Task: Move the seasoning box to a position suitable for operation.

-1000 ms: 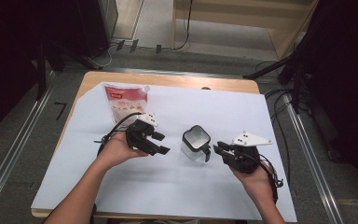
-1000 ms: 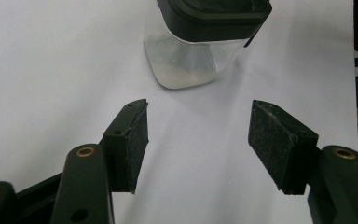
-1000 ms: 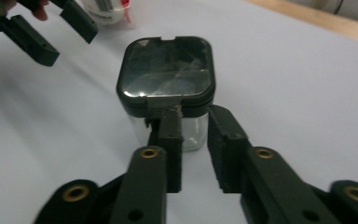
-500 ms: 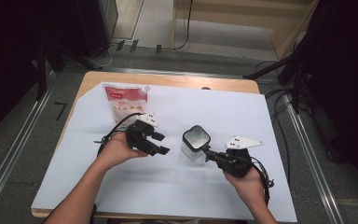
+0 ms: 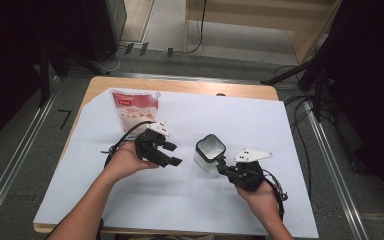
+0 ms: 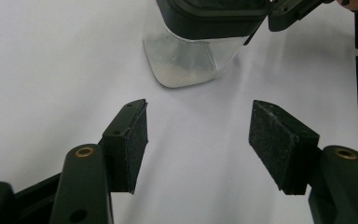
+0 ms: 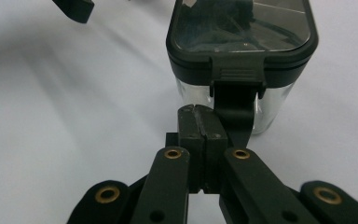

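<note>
A clear container (image 5: 209,154) with a black-rimmed lid stands upright near the middle of the high view, on the white sheet (image 5: 290,130) that covers the surface. A black latch tab hangs down from the lid's rim on the side facing the right gripper (image 5: 222,168).

That gripper sits just lower right of the container in the high view, held in the person's right hand (image 5: 260,197). In the right gripper view its fingers (image 7: 189,128) are clenched together, pad against pad, with nothing between them — they have just been closing. Their tips lie right beside the latch tab (image 7: 233,109), at the foot of the container (image 7: 242,51); whether they touch the tab I cannot tell.

The left gripper (image 5: 172,154) is left of centre in the high view, held in the left hand (image 5: 127,160), apart from the container. In the left gripper view its fingers (image 6: 130,140) stand released, wide apart over bare white sheet, with the container (image 6: 191,60) at the top of the frame beyond them.

A red and white pouch (image 5: 132,107) lies flat in the upper left of the sheet — well away from the container.
</note>
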